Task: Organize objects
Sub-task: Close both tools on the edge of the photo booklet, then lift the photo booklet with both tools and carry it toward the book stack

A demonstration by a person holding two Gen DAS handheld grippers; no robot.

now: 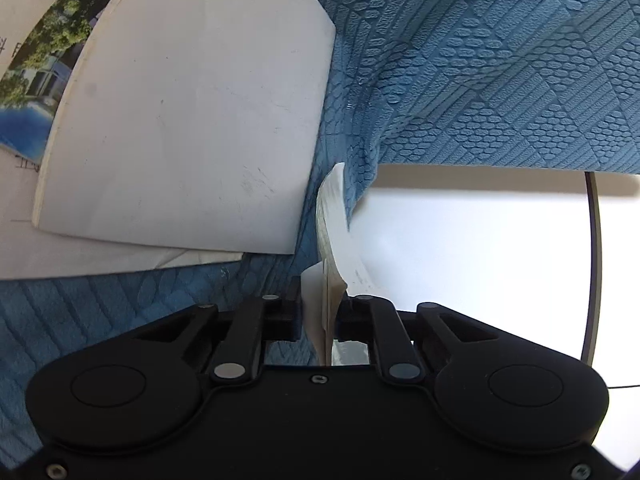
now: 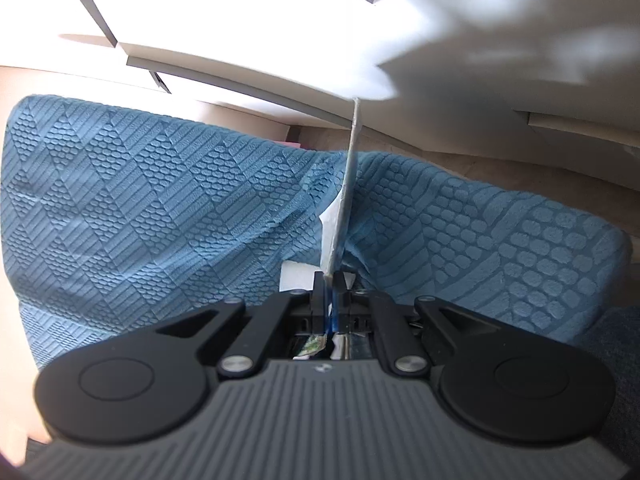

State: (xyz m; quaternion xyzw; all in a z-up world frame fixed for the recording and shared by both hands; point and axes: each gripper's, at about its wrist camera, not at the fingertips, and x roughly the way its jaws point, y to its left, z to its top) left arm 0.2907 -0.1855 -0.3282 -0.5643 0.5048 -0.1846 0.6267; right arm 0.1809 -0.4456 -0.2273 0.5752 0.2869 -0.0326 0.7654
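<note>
Left gripper (image 1: 320,312) clamped on a paper stack (image 1: 334,232), edge-on, running straight away over blue cloth (image 1: 500,72); right gripper (image 2: 330,280) pinching a booklet (image 2: 346,184), long axis likewise far-pointing, white booklet (image 1: 192,112) far-left

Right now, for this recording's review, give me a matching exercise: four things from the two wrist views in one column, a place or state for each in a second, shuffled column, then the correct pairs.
Things:
1. left hand-held gripper
2. right hand-held gripper
3. white booklet
4. photo brochure

Places or states:
A. partly covered by another booklet
B. lying flat on the blue textured cloth, on top of other papers
C. shut on a curling bundle of white sheets
D. shut on a thin paper item seen edge-on, standing up from the jaws

Pairs: 1-C, 2-D, 3-B, 4-A
</note>
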